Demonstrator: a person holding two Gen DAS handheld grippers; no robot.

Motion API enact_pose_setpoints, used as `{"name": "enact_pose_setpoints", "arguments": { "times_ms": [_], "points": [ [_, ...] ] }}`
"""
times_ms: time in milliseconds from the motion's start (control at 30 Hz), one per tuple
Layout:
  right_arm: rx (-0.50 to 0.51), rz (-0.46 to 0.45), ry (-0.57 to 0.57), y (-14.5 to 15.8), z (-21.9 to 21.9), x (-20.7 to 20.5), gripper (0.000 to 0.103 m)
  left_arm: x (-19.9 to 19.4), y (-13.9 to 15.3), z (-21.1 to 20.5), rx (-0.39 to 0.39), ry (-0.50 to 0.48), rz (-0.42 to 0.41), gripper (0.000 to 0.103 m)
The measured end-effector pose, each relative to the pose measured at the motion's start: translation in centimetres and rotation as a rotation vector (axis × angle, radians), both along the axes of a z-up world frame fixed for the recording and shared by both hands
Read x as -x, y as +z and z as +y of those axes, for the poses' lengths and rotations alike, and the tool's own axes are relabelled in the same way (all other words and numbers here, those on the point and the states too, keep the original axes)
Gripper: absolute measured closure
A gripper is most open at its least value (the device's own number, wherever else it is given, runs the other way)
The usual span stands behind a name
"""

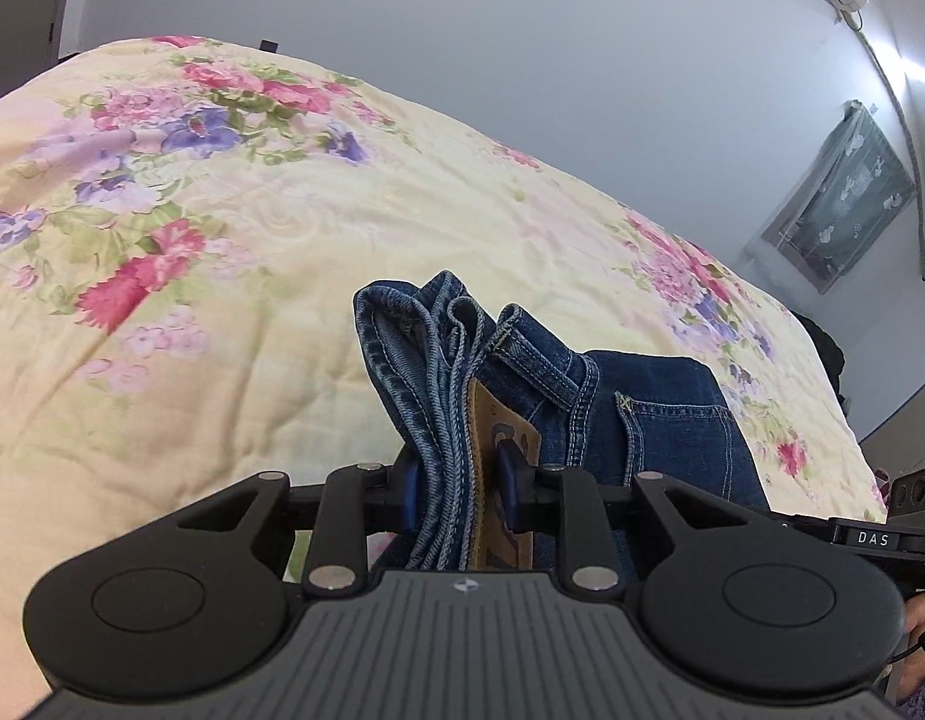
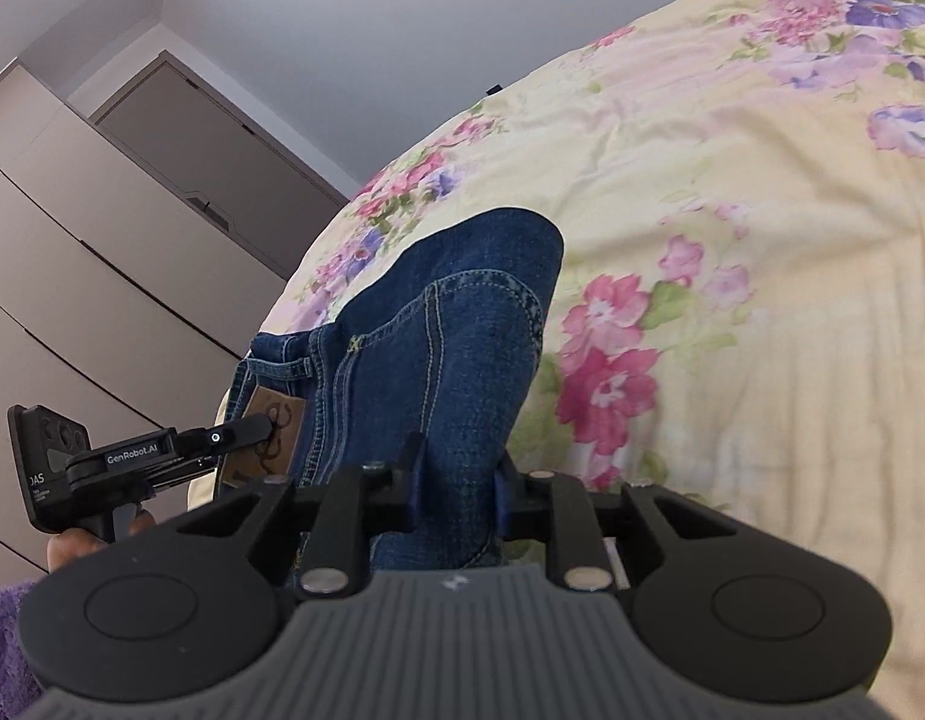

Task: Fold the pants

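1. My left tongs [image 1: 459, 495] are clamped on the bunched waistband of the jeans [image 1: 672, 420], pads pressing the leather patch [image 1: 501, 480] at lower centre of the left view.
2. My right tongs [image 2: 456, 489] pinch a thick fold of the same jeans at lower centre of the right view; I judge the fabric is doubled there.
3. In the right view the left tongs show at lower left, just beside the patch, so both grips sit close together along one edge, which should keep the stack aligned.
4. The jeans hang lifted above the floral bed [image 1: 222, 240], which fills the frame behind them.
5. A wardrobe [image 2: 102, 240] stands upper left in the right view.
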State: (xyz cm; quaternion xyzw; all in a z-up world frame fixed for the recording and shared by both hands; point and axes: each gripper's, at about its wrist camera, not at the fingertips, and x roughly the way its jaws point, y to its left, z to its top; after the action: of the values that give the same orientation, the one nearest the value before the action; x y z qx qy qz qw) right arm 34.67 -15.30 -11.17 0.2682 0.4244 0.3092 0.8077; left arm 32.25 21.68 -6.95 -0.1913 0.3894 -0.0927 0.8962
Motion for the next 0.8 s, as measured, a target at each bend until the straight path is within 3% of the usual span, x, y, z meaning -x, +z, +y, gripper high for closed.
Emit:
{"name": "enact_pose_setpoints", "arguments": {
  "times_ms": [200, 400, 600, 800],
  "points": [
    [0.001, 0.045, 0.031, -3.0, 4.0, -1.6, 0.086, -0.8, -3.9, 3.4, 0.022, 0.023, 0.046, 0.075],
    [0.052, 0.079, 0.035, -6.6, 4.9, -3.7, 0.086, -1.9, -8.1, 4.9, 0.062, 0.022, 0.046, 0.072],
    [0.084, 0.089, 0.040, -9.0, 5.0, -4.4, 0.085, -1.9, -9.5, 5.3, 0.081, 0.010, 0.030, 0.069],
    [0.115, 0.101, 0.023, -8.4, 5.3, -4.2, 0.083, -1.7, -9.2, 5.1, 0.062, 0.036, 0.036, 0.062]
  ]
}}
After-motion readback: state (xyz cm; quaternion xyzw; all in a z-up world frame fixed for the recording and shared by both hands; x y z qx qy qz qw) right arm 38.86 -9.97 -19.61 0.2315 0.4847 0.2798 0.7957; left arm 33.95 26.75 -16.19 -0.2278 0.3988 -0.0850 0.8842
